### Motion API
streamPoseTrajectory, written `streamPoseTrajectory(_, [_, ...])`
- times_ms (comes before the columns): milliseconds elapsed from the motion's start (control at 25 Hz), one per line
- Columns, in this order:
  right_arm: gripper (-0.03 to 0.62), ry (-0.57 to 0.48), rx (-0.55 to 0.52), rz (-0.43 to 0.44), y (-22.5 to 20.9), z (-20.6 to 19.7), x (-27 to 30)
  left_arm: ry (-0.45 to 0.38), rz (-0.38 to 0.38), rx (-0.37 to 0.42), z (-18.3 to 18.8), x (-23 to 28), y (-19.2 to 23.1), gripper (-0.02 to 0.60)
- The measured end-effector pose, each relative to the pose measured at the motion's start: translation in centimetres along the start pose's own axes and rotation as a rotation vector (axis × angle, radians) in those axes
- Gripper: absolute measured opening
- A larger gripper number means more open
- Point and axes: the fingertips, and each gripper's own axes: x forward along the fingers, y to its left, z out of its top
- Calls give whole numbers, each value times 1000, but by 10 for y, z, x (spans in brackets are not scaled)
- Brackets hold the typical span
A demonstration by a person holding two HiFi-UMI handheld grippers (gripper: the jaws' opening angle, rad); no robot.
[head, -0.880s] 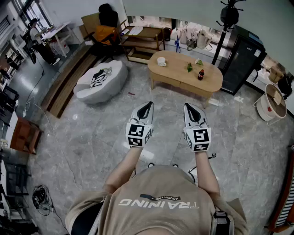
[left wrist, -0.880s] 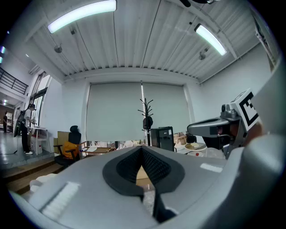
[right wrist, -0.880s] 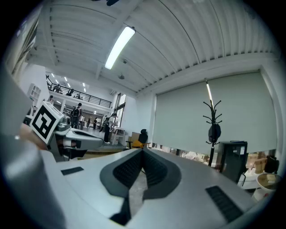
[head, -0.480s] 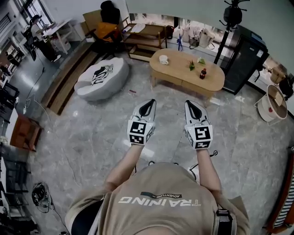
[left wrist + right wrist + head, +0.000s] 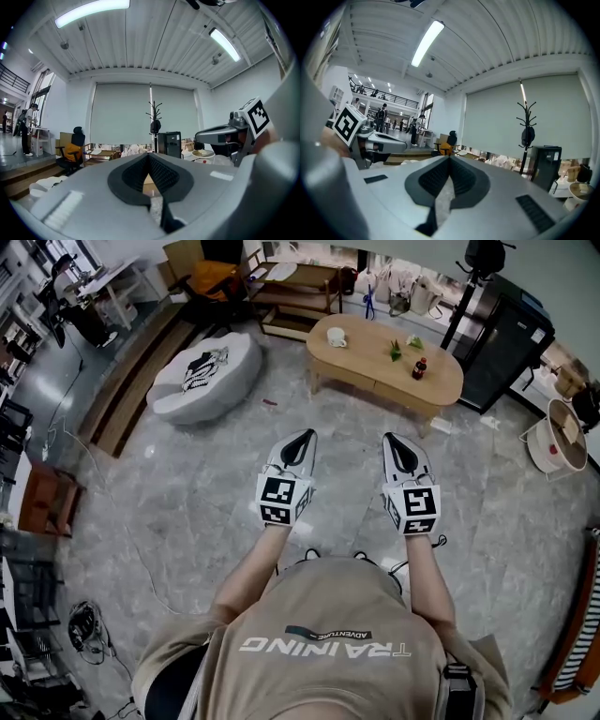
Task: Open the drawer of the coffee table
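A: Light brown wood, that oval coffee table (image 5: 366,359)?
B: Yes. It stands far ahead on the grey stone floor (image 5: 169,512), well apart from both grippers.
A: And its drawer?
B: Too small to make out.
A: The jaws?
B: The left gripper (image 5: 303,436) and the right gripper (image 5: 393,440) are both squeezed closed, holding nothing.

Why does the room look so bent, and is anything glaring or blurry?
Head view: the wide lens bows the floor outward; the coffee table is sharp, evenly lit. Left gripper view: black rounded corners, ceiling lamp glaring white. Right gripper view: strip light equally blown out.
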Motion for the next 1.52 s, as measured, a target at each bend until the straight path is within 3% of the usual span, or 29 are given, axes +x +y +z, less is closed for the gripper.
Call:
streamPoseTrajectory(320, [5,71,23,-39,8,-31,1,45,-3,-48,-32,-2,28,6])
streamPoseTrajectory(560, [5,93,31,-34,-21,-45,10,75,30,-65,-38,17,37,6])
streamPoseTrajectory(760, [5,52,53,-43,-59,-44,19,66,46,-37,-29,43,27,6])
streamPoseTrajectory(1080, [5,56,53,35,-104,-61,27,83,62,-31,-26,91,-14,6])
streamPoseTrajectory(1200, [5,73,100,62,-115,-77,29,94,63,-35,-31,99,-26,6])
streamPoseTrajectory(1320, [5,79,154,78,-119,-87,33,112,66,-37,-39,104,-26,6])
streamPoseTrajectory(1520, [5,80,147,78,-126,-88,50,124,71,-48,-44,115,-14,6])
